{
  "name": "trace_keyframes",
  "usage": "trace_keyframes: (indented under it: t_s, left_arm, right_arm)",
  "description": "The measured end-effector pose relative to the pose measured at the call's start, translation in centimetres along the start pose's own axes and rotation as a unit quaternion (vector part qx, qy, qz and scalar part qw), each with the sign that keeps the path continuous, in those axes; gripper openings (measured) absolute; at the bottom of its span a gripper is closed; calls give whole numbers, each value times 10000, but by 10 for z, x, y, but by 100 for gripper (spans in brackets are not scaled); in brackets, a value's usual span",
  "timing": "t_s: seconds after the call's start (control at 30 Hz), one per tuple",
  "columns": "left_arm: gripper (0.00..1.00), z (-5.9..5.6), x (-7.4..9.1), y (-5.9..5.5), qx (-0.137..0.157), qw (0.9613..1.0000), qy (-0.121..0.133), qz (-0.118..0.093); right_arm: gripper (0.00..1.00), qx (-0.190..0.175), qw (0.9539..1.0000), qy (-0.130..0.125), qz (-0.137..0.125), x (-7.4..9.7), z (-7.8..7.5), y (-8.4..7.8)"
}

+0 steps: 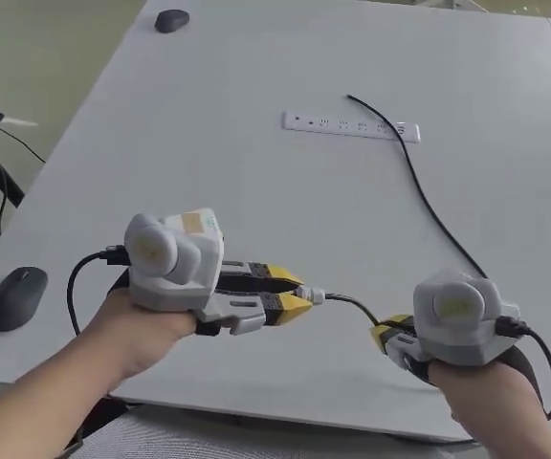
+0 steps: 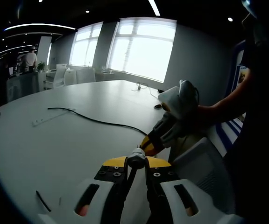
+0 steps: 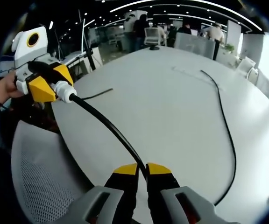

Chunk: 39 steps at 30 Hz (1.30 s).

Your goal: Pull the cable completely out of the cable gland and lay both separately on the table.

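Note:
A white cable gland [image 1: 314, 295] sits clamped at the tips of my left gripper [image 1: 299, 294], which is shut on it; it also shows in the left gripper view as the gland [image 2: 137, 157] between the yellow tips, and in the right gripper view as the gland [image 3: 65, 91]. A black cable [image 1: 352, 305] runs out of the gland to my right gripper [image 1: 381, 335], which is shut on the cable [image 3: 111, 130] close to its yellow tips [image 3: 142, 169]. Both grippers hover above the table's near edge, a short gap apart.
The white table [image 1: 256, 191] carries a white power strip [image 1: 350, 125] with a long black cord [image 1: 429, 206] running toward the near right. A dark mouse [image 1: 17, 297] lies at the near left edge, another [image 1: 171, 20] at the far side. People stand in the background.

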<state>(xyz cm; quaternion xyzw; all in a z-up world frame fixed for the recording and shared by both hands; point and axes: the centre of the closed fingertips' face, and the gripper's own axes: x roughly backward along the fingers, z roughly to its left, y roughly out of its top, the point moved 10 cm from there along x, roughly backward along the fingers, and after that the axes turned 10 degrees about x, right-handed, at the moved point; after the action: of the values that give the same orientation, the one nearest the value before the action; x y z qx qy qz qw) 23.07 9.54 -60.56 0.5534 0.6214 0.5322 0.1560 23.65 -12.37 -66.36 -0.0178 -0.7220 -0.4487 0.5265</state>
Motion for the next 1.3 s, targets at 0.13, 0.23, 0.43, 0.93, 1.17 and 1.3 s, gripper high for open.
trace_keyframes:
  t_s: [0.13,0.23,0.43,0.93,1.17,1.3]
  left_arm:
    - [15,2,1,2,4,10000,22,-29]
    - [15,4,3,3,57,10000,21,-31]
    - [15,5,3,2,67,10000,22,-11]
    - [15,4,1,2,61,10000,-45,44]
    - [15,3,1,2,38,9999,-67,69]
    - [15,4,2,1,40,9999,-63,84]
  right_arm:
    - [2,186,9998,-56,-18,1,0,2]
    - [5,268,9996,-60,-85,7,1,3]
    - [14,250,9992,115,-278,17,2,9]
    - [16,2252,9697,314,-892,31,38,62]
    - [11,2668,9584,293,-966,29,47,71]
    - [6,2778,9554,288,-957,30,48,73]
